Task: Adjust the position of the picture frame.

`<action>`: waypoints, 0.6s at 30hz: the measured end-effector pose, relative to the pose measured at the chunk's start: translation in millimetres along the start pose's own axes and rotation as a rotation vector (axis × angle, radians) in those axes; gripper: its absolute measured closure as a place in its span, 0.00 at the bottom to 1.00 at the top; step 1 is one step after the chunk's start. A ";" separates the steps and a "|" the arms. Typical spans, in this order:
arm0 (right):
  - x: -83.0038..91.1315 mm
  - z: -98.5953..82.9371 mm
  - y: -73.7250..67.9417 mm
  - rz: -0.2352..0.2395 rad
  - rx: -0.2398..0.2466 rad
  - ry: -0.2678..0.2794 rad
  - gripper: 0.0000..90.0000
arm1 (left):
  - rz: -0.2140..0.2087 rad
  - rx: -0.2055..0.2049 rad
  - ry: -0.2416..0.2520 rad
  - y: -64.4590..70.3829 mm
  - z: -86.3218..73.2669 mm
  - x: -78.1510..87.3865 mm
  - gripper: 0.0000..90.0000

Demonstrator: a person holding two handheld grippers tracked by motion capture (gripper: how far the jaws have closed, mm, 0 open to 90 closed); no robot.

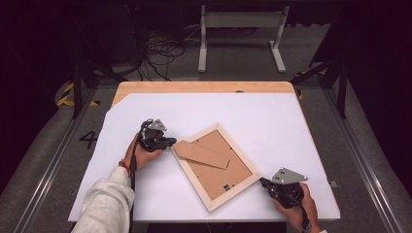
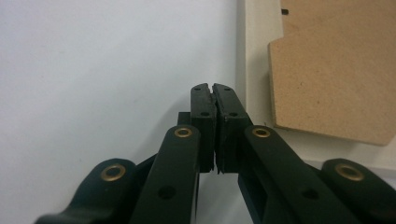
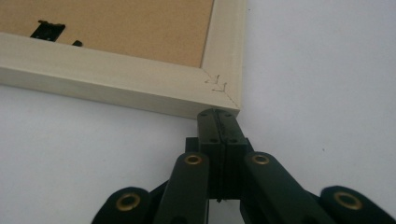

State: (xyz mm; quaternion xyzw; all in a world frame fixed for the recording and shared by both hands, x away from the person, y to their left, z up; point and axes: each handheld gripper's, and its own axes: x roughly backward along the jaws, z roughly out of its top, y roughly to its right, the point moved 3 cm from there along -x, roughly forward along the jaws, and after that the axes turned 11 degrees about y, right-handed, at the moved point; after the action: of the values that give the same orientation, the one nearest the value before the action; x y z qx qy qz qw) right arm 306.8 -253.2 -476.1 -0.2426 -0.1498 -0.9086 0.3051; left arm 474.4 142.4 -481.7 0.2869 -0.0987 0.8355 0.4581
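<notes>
— Pale wood, a picture frame (image 1: 216, 167) lying face down and skewed on the white table cover (image 1: 272, 116), just past centre toward 5 o'clock in the high view. Inside its rim, a brown backing board (image 1: 232, 165); on top of that, a loose cardboard stand (image 1: 201, 154) sticking out over the rim toward 9 o'clock
— And the tongs?
— Left gripper (image 1: 165, 142) at 9 o'clock of the frame, just beside the stand's tip. Right gripper (image 1: 264, 183) at the frame's 4 o'clock corner. From above, too small to judge how the jaws stand
— Clearer up close?
— Yes. Left gripper view: left gripper (image 2: 213, 89) pressed together, nothing between the jaws, tips over the white cover with the frame's pale rim (image 2: 257, 70) just beside at 2 o'clock and the stand's edge (image 2: 331, 84) beyond it. Cannot tell whether touching the rim
— The other one?
— Right gripper view: right gripper (image 3: 217, 113) also pressed together, empty, tips right against the mitred corner of the frame (image 3: 116, 74). Staple marks across that joint, and a small black clip (image 3: 45, 29) on the backing at 11 o'clock, both lost from above
</notes>
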 end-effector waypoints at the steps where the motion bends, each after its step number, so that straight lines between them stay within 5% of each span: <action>1: -1.0 0.4 1.6 -0.006 -0.001 0.000 1.00 | 0.000 -0.008 0.001 2.3 -1.8 1.9 0.97; 18: -17.2 7.3 22.0 -0.017 -0.040 0.011 1.00 | -0.029 -0.099 -0.065 42.4 -18.6 25.1 0.99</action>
State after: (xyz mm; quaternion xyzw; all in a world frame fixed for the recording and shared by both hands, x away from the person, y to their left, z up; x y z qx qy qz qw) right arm 335.1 -258.7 -476.4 -0.2422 -0.1319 -0.9154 0.2932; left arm 421.9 144.4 -478.5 0.2925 -0.1506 0.8132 0.4801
